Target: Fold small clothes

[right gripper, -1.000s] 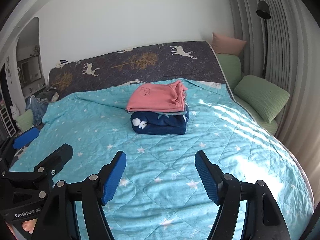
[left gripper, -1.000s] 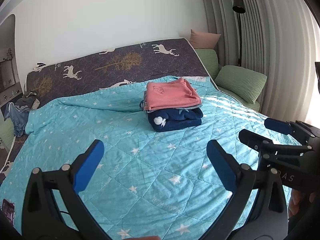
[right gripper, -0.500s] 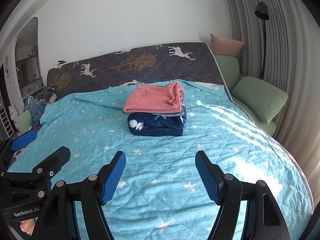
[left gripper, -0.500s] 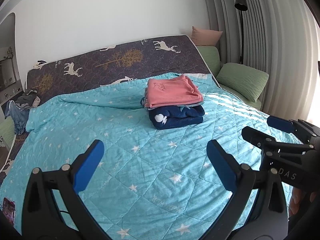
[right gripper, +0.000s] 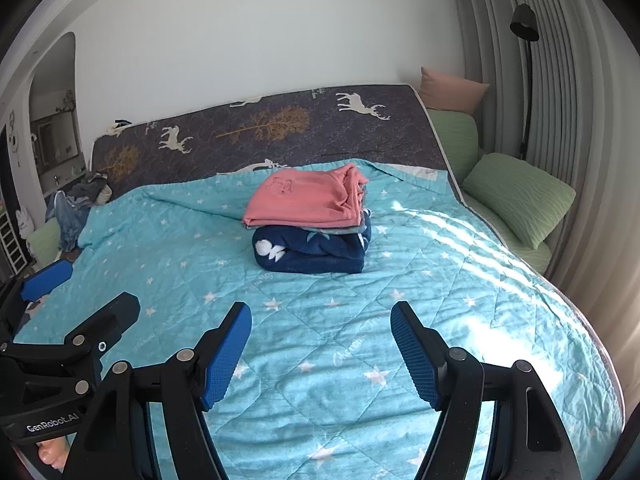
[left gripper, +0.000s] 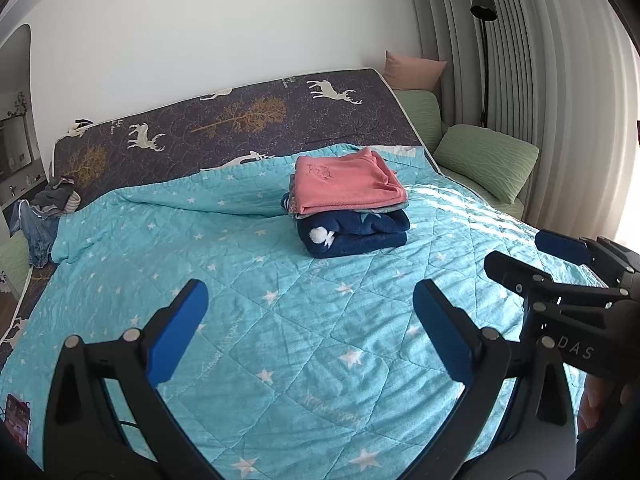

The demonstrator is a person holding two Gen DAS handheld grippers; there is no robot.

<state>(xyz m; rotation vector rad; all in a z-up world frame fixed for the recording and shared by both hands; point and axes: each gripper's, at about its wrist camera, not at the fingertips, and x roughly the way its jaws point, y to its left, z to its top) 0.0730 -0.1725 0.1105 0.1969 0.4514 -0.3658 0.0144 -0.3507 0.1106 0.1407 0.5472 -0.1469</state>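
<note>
Both grippers — left and right — hang spread and empty, short of the folded stack mid-quilt. Folding looks finished; any next garment means reaching the heap beyond the quilt's far left corner.

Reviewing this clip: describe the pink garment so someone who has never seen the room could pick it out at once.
Start from the bed with the turquoise star-print quilt. Toward its far end, just before the dark deer-print sheet, sits one small stack of folded clothes. The pink garment is the top layer, lying flat on a thick navy blanket with white shapes; it is the only pink piece on the quilt.
</note>
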